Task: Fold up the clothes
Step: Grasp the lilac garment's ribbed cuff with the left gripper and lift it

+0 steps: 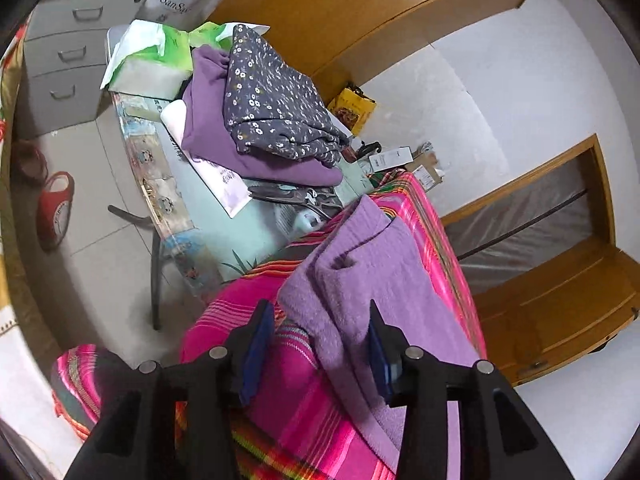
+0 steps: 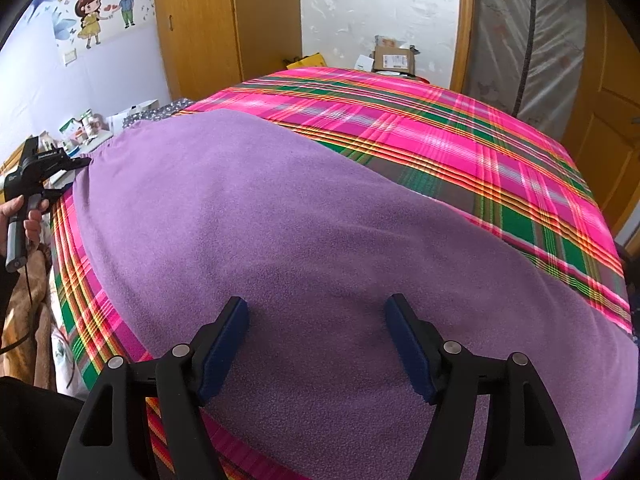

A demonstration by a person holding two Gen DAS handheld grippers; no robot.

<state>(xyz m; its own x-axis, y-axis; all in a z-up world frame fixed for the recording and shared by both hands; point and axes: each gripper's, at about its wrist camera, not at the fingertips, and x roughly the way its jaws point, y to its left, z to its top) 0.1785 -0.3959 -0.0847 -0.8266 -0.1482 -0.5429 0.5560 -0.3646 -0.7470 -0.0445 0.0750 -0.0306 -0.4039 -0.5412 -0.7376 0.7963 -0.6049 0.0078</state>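
**Purple Cloth Spread on the Plaid Bed**

Black fingers with blue pads sit right at the bottom of both views. On the left gripper [image 1: 318, 340] the pads stand wide apart. One edge of the purple fleece cloth [image 1: 360, 276] runs between them, but the pads do not squeeze it. No grip shows there.

On the right gripper [image 2: 316, 344] the pads are wide apart too. They hang over the purple cloth [image 2: 280, 232] and hold nothing.

That purple cloth lies spread out on the pink and green plaid bed cover [image 2: 460, 136]. It covers much of the near side of the bed. From the right camera, the left gripper [image 2: 74, 176] shows at the far left corner of the cloth, with a hand [image 2: 28, 216] around its handle.

Beside the bed stands a small table [image 1: 168, 184]. On it sits a pile of folded clothes: a dark flowered cloth [image 1: 272, 100] on top of a purple top [image 1: 208, 120]. A green and white tissue pack [image 1: 152, 56] lies behind the pile. A red slipper [image 1: 56, 208] is on the floor near grey drawers [image 1: 72, 56].
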